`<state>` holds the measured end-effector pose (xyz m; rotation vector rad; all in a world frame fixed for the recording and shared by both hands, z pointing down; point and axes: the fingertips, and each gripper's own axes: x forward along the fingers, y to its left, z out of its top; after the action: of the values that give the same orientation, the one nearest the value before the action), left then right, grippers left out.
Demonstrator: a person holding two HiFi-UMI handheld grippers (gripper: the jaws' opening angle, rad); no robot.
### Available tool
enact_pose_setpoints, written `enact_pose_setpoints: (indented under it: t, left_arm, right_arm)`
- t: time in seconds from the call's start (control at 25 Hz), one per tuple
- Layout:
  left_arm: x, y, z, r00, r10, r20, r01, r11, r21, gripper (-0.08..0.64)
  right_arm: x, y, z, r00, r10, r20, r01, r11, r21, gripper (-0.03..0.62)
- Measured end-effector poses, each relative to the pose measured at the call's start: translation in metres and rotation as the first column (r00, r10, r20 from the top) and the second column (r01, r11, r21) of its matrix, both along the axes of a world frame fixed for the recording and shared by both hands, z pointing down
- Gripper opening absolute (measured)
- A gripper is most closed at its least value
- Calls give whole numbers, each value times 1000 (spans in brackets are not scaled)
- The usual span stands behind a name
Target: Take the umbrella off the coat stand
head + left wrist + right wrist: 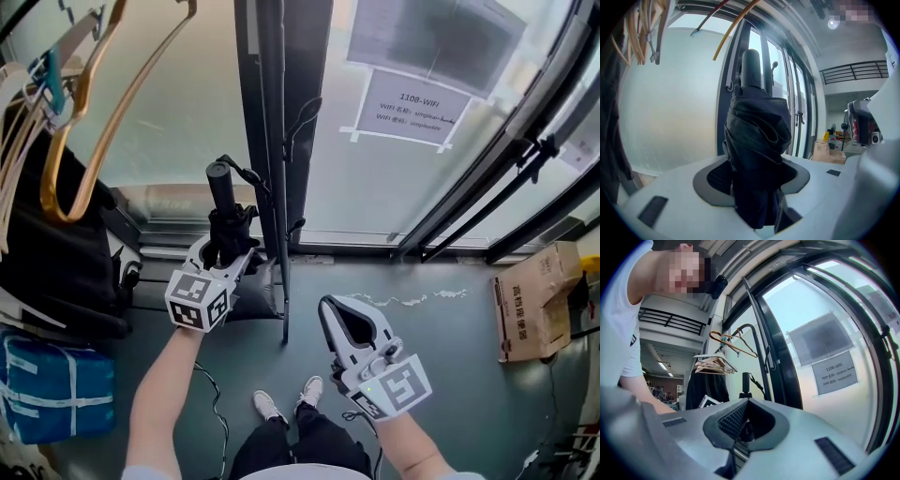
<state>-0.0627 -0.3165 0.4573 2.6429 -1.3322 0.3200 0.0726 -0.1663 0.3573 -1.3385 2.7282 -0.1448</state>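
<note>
Umbrella (222, 202), folded and black, is upright with its handle up and sits just beside the coat stand (272, 141). Left gripper (223, 251) has its fingers clamped round the canopy. The strap trails toward the pole, so it is probably not free yet. Right gripper (330, 309) hangs clear, fingers closed on nothing. Grey-green floor (441, 356), glazed wall, hangers (84, 112) at left.

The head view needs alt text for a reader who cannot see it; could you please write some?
Seen from above, the left gripper clamps a folded black umbrella, held upright beside the dark coat stand pole at a glass wall. The right gripper is lower right, shut and empty. Hangers and dark clothing hang at the left.
</note>
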Motion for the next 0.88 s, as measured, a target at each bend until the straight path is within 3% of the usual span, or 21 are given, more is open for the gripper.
enact_pose_setpoints:
  t: [0.88]
  left_arm:
    - [-10,4,-40,995,-84,46,83,996,22,241]
  right_arm:
    - [28,5,-21,1000,-26,-4,26,1000,17,17]
